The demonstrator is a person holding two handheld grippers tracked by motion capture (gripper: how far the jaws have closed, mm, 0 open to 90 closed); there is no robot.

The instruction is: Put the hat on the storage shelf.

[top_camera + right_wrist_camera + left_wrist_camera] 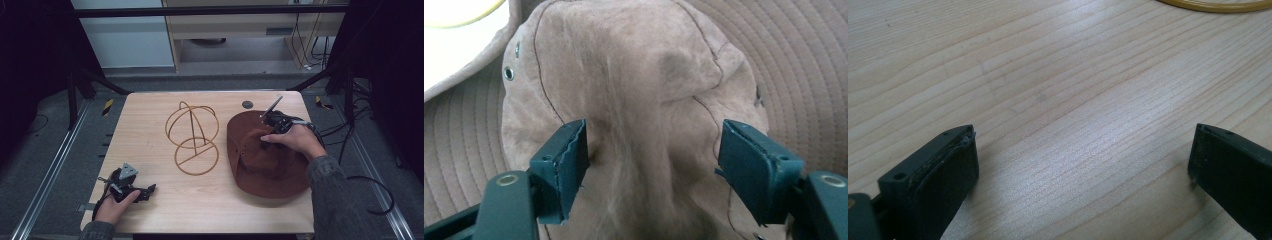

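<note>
A brown suede hat [260, 167] lies brim-down on the right of the wooden table [145, 125]. My right gripper [263, 136] is down on its crown. In the right gripper view the crown [634, 75] bulges up as a ridge between the jaws of that gripper [654, 150], which stand apart on either side. One pad [574, 150] touches the suede, but the fabric is not pinched. My left gripper [148, 192] rests at the near left of the table. Its jaws [1083, 165] are wide open over bare wood.
A golden wire hat stand [192, 137], a dome of hoops on a ring base, stands mid-table just left of the hat. Its ring edge [1218, 5] lies ahead of the left gripper. A small dark disc [247, 104] sits near the far edge. Cables [370, 195] trail off the table at the right.
</note>
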